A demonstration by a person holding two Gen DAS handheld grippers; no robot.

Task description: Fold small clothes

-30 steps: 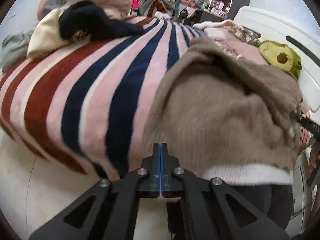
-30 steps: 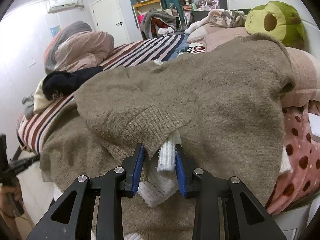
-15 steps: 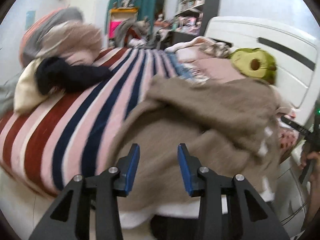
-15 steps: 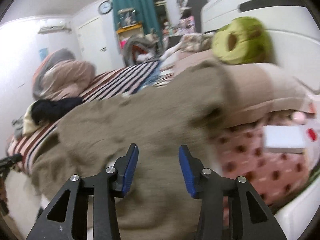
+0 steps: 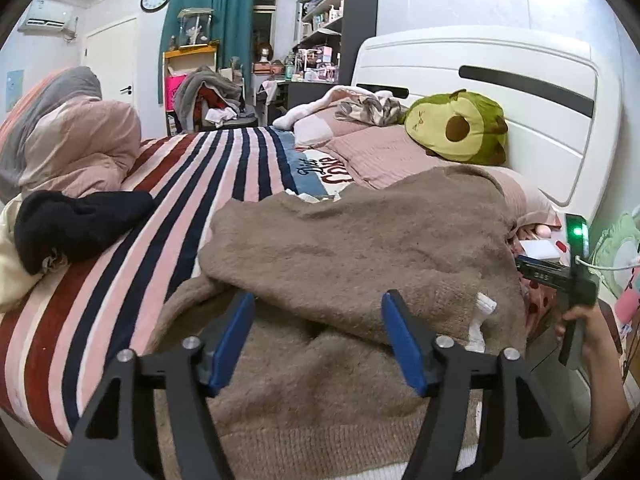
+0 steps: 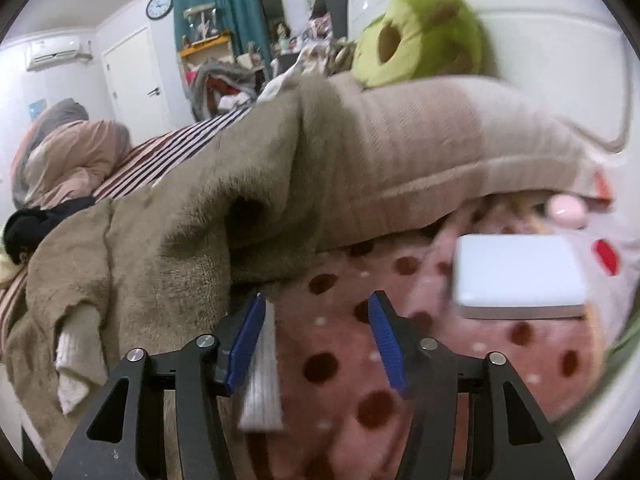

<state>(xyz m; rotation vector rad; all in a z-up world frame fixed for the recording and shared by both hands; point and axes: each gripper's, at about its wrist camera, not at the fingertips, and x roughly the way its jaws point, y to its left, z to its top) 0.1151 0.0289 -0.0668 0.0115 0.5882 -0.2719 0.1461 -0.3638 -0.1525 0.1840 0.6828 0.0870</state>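
Note:
A fuzzy brown sweater [image 5: 352, 256] with white ribbed trim lies folded over itself at the near edge of the bed. It also shows in the right wrist view [image 6: 160, 248], at the left. My left gripper [image 5: 318, 340] is open and empty, just above the sweater's lower half. My right gripper [image 6: 316, 344] is open and empty, over a pink dotted blanket [image 6: 360, 360] to the right of the sweater. A white ribbed cuff [image 6: 262, 376] lies by its left finger. The right gripper also shows in the left wrist view [image 5: 560, 276], held in a hand.
A striped blanket [image 5: 168, 208] covers the bed. A black garment [image 5: 76, 224] lies on it at the left. A green avocado plush [image 5: 460, 128] sits on a pink pillow [image 5: 384, 152] by the white headboard [image 5: 520, 92]. A white box [image 6: 520, 276] lies on the dotted blanket.
Both grippers have opened and let go of the sweater, which now lies folded. The left gripper has lifted back; the right has swung right over the dotted blanket.

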